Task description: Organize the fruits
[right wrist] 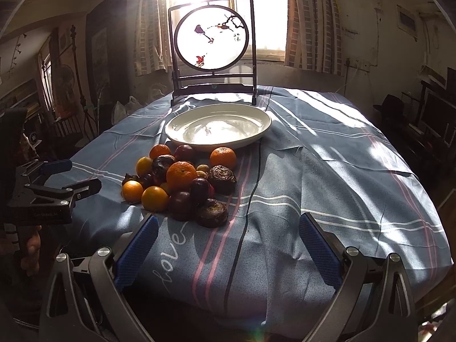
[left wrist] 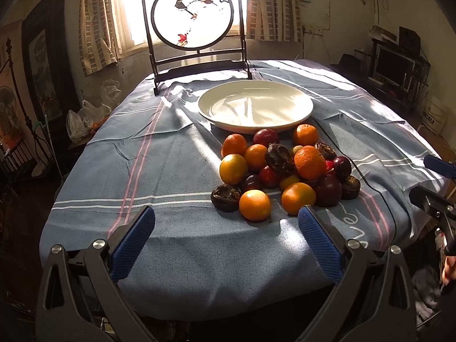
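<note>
Left gripper (left wrist: pixel 226 216): you hold it low at the near edge of the table, blue-padded fingers (left wrist: pixel 134 242) spread wide with nothing between them; it aims at the near side of the fruit pile.
Right gripper (right wrist: pixel 228 222): you hold it level with the left one, also spread wide and holding nothing, over the blue cloth to the right of the pile.
Fruit pile (left wrist: pixel 280 171): oranges, dark red plums and wrinkled brown fruits heaped together on the cloth, just in front of the plate.
Nearest orange (left wrist: pixel 254 205): sits at the front of the pile, beside a brown fruit (left wrist: pixel 226 198).
Plate (left wrist: pixel 205 105): white, shallow, holds no fruit; it stands between the pile and the screen.
Tablecloth (left wrist: pixel 171 171): blue-grey with white and pink stripes, in patchy sunlight.
Table screen (left wrist: pixel 193 14): dark frame with a round bird painting, upright at the far edge before the window.
Cable (right wrist: pixel 250 193): a thin dark line running across the cloth from the plate toward you.
</note>
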Tool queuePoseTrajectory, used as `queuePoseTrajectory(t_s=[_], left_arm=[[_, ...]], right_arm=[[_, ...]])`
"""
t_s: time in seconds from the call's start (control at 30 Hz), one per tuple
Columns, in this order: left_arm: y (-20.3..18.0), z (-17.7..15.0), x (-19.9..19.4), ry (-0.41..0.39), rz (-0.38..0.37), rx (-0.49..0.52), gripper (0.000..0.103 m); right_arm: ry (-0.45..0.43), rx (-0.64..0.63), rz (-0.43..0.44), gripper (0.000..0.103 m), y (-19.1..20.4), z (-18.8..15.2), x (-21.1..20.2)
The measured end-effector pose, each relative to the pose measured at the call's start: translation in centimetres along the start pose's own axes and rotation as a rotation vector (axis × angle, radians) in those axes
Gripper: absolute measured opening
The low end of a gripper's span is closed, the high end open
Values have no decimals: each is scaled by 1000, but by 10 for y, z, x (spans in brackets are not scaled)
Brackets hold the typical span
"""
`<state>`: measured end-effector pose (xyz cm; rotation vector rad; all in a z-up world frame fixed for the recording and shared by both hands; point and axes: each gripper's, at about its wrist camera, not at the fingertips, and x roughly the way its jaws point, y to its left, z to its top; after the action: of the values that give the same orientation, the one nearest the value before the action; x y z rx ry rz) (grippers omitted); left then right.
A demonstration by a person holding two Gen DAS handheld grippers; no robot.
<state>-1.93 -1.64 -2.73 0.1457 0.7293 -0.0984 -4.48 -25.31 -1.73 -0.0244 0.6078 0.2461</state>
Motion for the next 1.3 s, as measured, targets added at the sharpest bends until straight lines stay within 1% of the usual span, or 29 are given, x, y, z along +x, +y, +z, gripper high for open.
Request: queuePoseTrajectory(t_s=[0.07,0.17,0.2,0.23,0.27,0.3,0.43,0.57,0.63,0.67,0.7,0.97,1.13,1.17,1.23,1.27,1.3], left_arm=[[-4,-3,5,12,-2,23,98],[-2,-5,13,31,-16,16,98],[-2,-5,15,33,-24,15,94],[-3,-6,17,35,-28,19,89],[-4,-6,19,42,-31,29,73],[-6,-6,23,56,-39,37,62],[-9,-8,41,104,-66,30,60],[-12,-7,49,104,-74,24,60],[-14,-7,55,108,-73,25,58],[-15,-7,59,116,-80,24,49],[-16,-7,63,123,-94,21,33],[-12,-8,61,95,-108,4,33],[-2,-8,51,70,-98,-15,33],[0,-8,49,67,-96,-17,33],[3,-7,48,67,-98,-23,33],[4,-6,47,68,-100,-24,33],[5,-6,46,64,-98,-24,32]], right_arm=[[0,1,1,99,0,0,0],[3,4,3,99,0,-2,1],[6,5,3,99,0,-3,3],[10,7,4,99,-1,-4,4],[14,9,6,99,-1,-5,6],[19,11,8,99,-1,-6,7],[21,6,14,99,0,-7,8],[23,8,11,99,-3,-7,8],[28,17,12,99,-5,-8,9],[31,20,13,99,-5,-9,10],[34,21,15,99,-6,-10,10],[55,10,23,99,-2,-10,21],[41,-37,39,98,11,2,39],[38,-46,40,95,13,5,44],[54,-47,74,77,16,11,58],[65,-35,90,75,15,13,66],[81,-20,85,75,14,15,74]])
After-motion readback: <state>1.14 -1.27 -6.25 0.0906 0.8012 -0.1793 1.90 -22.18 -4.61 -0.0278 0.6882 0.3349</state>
